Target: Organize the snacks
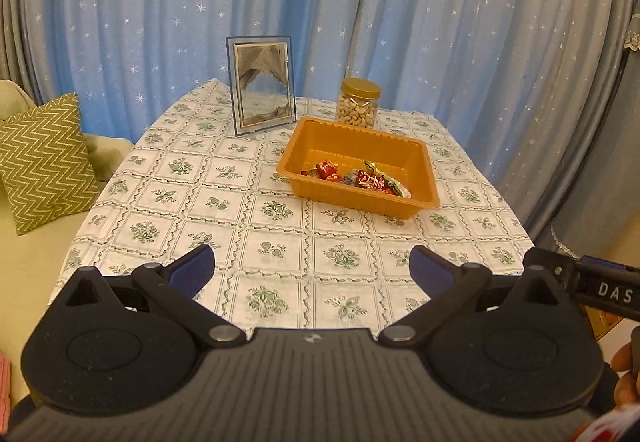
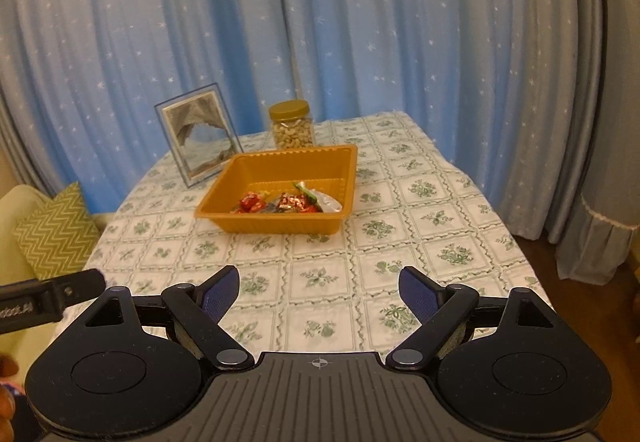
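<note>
An orange plastic tray (image 1: 416,166) (image 2: 224,198) sits on the table past both grippers. Several wrapped snacks (image 1: 360,176) (image 2: 286,202), red, green and silver, lie in its near part. A clear jar of cashews with a gold lid (image 1: 358,104) (image 2: 291,126) stands upright just behind the tray. My left gripper (image 1: 312,268) is open and empty above the table's near edge. My right gripper (image 2: 319,288) is open and empty too, well short of the tray.
A framed picture (image 1: 262,84) (image 2: 198,134) stands left of the jar. The table wears a floral checked cloth (image 1: 224,202) (image 2: 420,218). A sofa with a green zigzag cushion (image 1: 42,162) (image 2: 56,234) is at the left. Blue starred curtains hang behind.
</note>
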